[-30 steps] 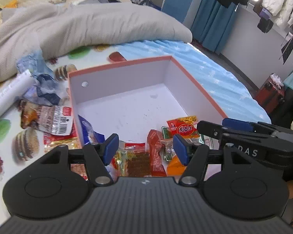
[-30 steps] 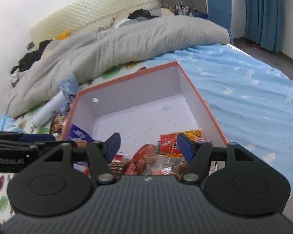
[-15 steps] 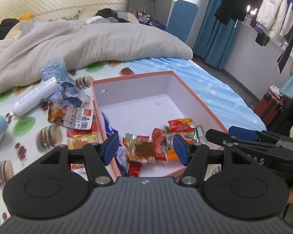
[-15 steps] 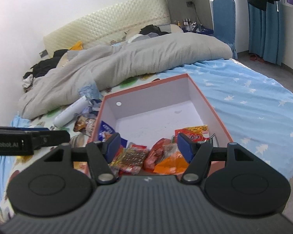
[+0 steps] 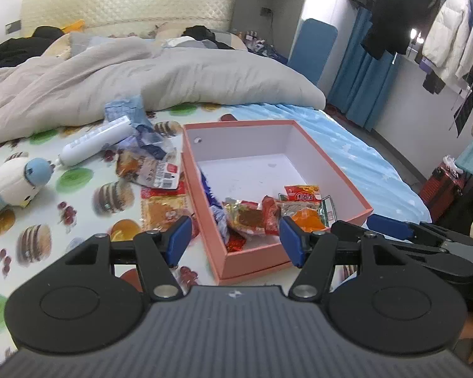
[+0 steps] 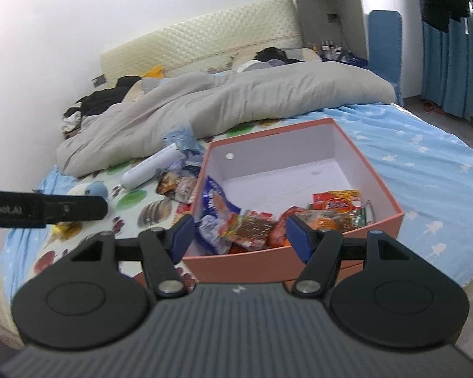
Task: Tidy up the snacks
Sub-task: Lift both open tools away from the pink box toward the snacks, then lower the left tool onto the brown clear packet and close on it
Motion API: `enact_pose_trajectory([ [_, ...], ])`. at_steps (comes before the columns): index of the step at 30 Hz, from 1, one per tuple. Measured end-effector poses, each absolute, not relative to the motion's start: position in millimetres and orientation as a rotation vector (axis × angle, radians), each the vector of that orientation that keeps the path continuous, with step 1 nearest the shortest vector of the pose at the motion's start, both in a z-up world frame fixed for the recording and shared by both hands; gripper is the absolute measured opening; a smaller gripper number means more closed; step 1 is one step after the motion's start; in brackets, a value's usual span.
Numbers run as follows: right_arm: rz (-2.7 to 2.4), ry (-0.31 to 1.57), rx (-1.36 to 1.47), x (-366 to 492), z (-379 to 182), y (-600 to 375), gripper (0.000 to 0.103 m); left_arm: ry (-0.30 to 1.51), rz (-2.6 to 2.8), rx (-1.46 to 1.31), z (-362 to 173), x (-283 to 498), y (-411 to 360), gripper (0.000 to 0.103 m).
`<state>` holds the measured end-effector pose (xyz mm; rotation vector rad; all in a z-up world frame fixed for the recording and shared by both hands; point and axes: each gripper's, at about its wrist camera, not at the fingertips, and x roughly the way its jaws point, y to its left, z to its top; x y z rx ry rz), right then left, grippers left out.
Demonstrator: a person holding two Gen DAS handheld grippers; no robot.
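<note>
Left claw (image 5: 235, 236) hovers released and empty above the near end of the pink box (image 5: 211, 220) on the bed; loose snack packets (image 5: 160, 186) lie ahead and to its left, against the box's left wall, long sides running roughly along that wall. Snacks already boxed (image 5: 268, 214) crowd the near end.

Right claw (image 6: 239, 231), also spread and empty, hangs over the box's (image 6: 268, 261) near wall, the loose packets (image 6: 176, 186) across the box from it. Judged from both views, the left claw is nearer.
</note>
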<state>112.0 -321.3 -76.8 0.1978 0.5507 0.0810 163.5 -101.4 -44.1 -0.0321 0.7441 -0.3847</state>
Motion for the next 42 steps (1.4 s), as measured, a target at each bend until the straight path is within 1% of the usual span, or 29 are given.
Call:
enact_pose_trajectory([
  [8, 0.190, 0.539, 0.156, 101, -80, -279, 0.066, 0.743, -0.275, -0.080, -51, 127, -52, 0.067],
  [15, 0.291, 0.563, 0.132, 89, -91, -237, 0.066, 0.769, -0.202, -0.135, -65, 97, -15, 0.067],
  [21, 0.320, 0.587, 0.105, 82, -101, -220, 0.066, 0.813, -0.157, -0.183, -86, 91, 5, 0.067],
  [30, 0.282, 0.579, 0.095, 89, -107, -218, 0.066, 0.844, -0.161, -0.206, -101, 119, 13, 0.067],
  [37, 0.274, 0.598, 0.090, 97, -122, -210, 0.066, 0.880, -0.150, -0.186, -119, 147, 20, 0.067],
  [42, 0.302, 0.592, 0.007, 103, -130, -192, 0.066, 0.903, -0.129, -0.235, -139, 178, 33, 0.067],
])
